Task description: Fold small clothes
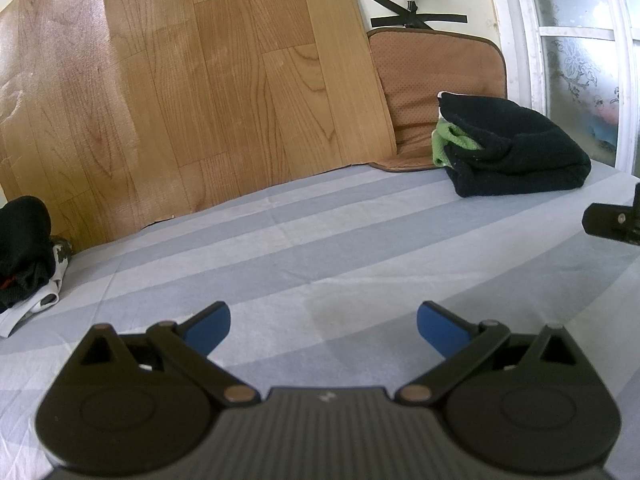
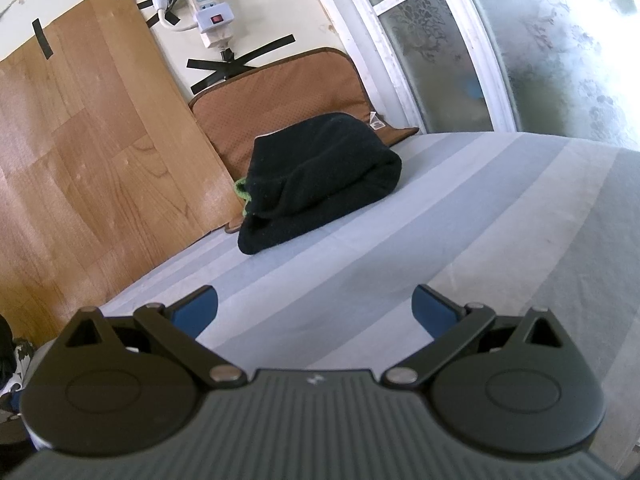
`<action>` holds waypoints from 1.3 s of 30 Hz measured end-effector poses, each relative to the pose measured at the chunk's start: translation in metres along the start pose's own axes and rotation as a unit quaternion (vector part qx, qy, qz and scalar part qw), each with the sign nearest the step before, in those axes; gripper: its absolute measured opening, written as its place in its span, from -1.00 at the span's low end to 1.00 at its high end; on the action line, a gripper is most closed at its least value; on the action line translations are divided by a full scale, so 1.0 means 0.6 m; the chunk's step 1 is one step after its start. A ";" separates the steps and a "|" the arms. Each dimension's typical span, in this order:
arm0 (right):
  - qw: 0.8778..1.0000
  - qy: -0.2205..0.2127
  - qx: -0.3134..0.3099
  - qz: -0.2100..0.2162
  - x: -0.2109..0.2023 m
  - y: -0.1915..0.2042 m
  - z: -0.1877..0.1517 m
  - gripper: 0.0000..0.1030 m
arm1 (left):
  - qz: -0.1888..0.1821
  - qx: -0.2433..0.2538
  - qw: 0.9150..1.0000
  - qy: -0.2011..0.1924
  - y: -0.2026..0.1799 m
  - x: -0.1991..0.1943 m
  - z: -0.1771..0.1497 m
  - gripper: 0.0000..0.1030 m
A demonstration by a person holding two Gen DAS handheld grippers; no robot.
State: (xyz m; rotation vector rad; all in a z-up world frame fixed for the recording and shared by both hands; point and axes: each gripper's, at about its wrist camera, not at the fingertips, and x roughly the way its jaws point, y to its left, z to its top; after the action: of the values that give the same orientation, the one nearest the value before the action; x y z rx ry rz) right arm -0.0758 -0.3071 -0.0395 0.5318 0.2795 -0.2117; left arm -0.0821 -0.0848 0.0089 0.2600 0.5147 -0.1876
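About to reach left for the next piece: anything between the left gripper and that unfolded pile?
Nothing visible. Only bare striped sheet lies between the open left gripper and the unfolded pile at the far left.

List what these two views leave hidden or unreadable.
- Unfolded clothes pile: cut by the left wrist view's left edge; only a sliver shows in the right wrist view, behind the gripper body.
- Green garment: mostly covered by the folded black garment; type unclear.
- Right gripper: cut by the left wrist view's right edge.
- Label on the brown cushion: too small to read.
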 end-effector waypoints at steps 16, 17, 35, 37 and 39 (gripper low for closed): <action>1.000 0.004 0.000 -0.003 0.002 0.000 0.000 1.00 | 0.000 0.000 1.000 0.000 0.000 0.000 0.000 1.00; 1.000 0.005 0.000 -0.004 0.002 0.000 0.000 1.00 | 0.000 0.000 1.000 0.000 0.000 0.000 0.000 1.00; 1.000 0.003 0.001 -0.004 0.003 0.002 0.001 1.00 | 0.000 0.002 1.000 -0.002 0.005 -0.001 -0.005 1.00; 1.000 0.003 0.000 -0.004 0.004 0.002 0.001 1.00 | -0.002 0.002 1.000 -0.007 0.007 -0.003 -0.006 0.99; 1.000 0.003 0.000 -0.004 0.004 0.001 0.001 1.00 | -0.006 0.003 1.000 -0.011 0.009 -0.004 -0.008 1.00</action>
State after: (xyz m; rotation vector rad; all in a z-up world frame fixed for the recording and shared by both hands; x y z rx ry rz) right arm -0.0734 -0.3071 -0.0391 0.5325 0.2875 -0.2172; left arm -0.0852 -0.0781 0.0076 0.2603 0.4950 -0.2043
